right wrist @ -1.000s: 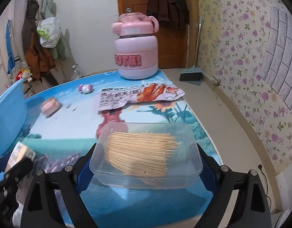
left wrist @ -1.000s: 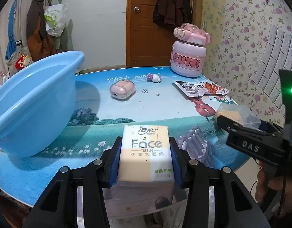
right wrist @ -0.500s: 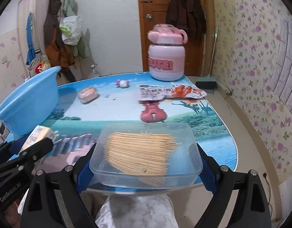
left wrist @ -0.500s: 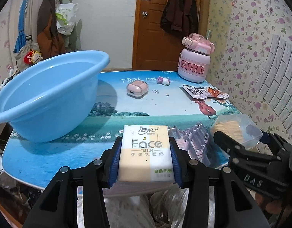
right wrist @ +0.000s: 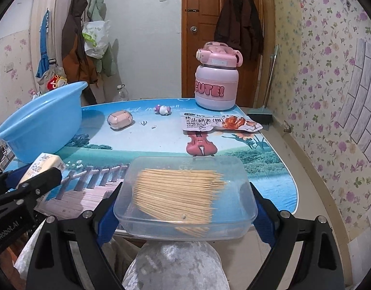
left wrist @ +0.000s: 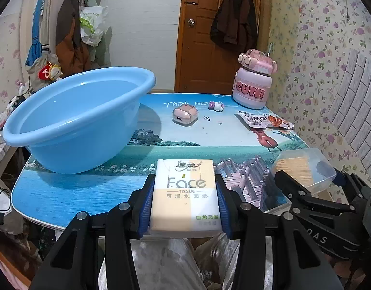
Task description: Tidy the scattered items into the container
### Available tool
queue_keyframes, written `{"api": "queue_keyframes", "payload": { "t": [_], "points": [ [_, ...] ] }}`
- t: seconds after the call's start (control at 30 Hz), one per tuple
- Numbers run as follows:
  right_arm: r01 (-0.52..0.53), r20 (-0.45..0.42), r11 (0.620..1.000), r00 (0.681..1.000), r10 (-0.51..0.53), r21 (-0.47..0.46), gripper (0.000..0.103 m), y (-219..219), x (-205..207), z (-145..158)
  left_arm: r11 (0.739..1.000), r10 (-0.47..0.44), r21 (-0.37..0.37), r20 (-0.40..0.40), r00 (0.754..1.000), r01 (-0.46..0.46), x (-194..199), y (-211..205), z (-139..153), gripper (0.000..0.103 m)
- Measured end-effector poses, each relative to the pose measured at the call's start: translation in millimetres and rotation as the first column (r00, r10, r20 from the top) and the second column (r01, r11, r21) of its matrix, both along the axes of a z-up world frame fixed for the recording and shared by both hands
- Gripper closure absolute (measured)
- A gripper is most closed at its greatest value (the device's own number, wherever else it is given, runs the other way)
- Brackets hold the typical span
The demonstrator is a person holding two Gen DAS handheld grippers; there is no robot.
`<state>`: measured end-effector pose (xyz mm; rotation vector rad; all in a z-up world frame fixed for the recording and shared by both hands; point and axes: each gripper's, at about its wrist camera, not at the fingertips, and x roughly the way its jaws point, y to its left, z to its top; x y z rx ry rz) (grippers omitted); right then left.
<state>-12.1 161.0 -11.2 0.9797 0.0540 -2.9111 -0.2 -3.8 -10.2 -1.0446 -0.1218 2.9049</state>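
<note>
Left gripper (left wrist: 185, 199): jaws pinching a tissue pack (left wrist: 185, 194) by its two long sides, long axis pointing away from the camera, held at the lower centre of the frame over the near edge of the tabletop (left wrist: 180, 130). Right gripper (right wrist: 185, 200): jaws pinching a clear toothpick box (right wrist: 185, 198) at its short ends, long axis across the frame, sticks lying crosswise inside, held low centre, just off the near tabletop edge. Basin (left wrist: 76, 118): blue, empty as far as its visible inside shows, standing on the tabletop at the left middle of the left view, up and left of the tissue pack; in the right view it sits far left, well apart from the box. The left gripper is judged the nearer to the basin; its load would travel forward and left over the rim. Still loose on the tabletop: pink case (left wrist: 185, 117), small toy (left wrist: 216, 105), snack packet (left wrist: 264, 121). Pink jug (left wrist: 254, 82): upright at the far edge, upper right.
</note>
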Motion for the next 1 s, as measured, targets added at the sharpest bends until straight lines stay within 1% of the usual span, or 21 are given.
{"api": "queue_keyframes", "payload": {
  "t": [0.13,0.3,0.67,0.73,0.9,1.0],
  "points": [
    [0.0,0.001,1.0,1.0,0.0,0.0,0.01,0.4,0.2,-0.3,1.0,0.0,-0.007,-0.012,1.0,0.0,2.3,-0.4,2.7,0.059],
    [0.006,0.004,1.0,1.0,-0.006,0.0,0.01,1.3,0.5,-0.4,1.0,0.0,-0.01,-0.003,1.0,0.0,2.6,-0.4,0.1,0.059],
    [0.01,0.008,1.0,1.0,-0.009,-0.01,0.01,2.7,-0.4,-1.9,1.0,0.001,-0.018,-0.014,1.0,-0.002,4.7,-0.2,3.7,0.059],
    [0.012,0.009,1.0,1.0,-0.012,-0.016,0.01,4.4,-0.4,-2.0,1.0,-0.001,-0.011,-0.02,1.0,0.0,6.9,-0.4,7.1,0.059],
    [0.018,0.019,0.999,1.0,-0.017,-0.03,0.01,7.9,-1.6,-3.5,1.0,-0.01,-0.019,-0.075,0.997,0.009,13.4,1.2,23.7,0.059],
    [0.017,0.019,0.999,1.0,-0.016,-0.029,0.01,7.6,-2.2,-3.3,1.0,-0.009,-0.009,-0.092,0.996,0.009,14.6,-1.3,32.6,0.059]
  ]
}}
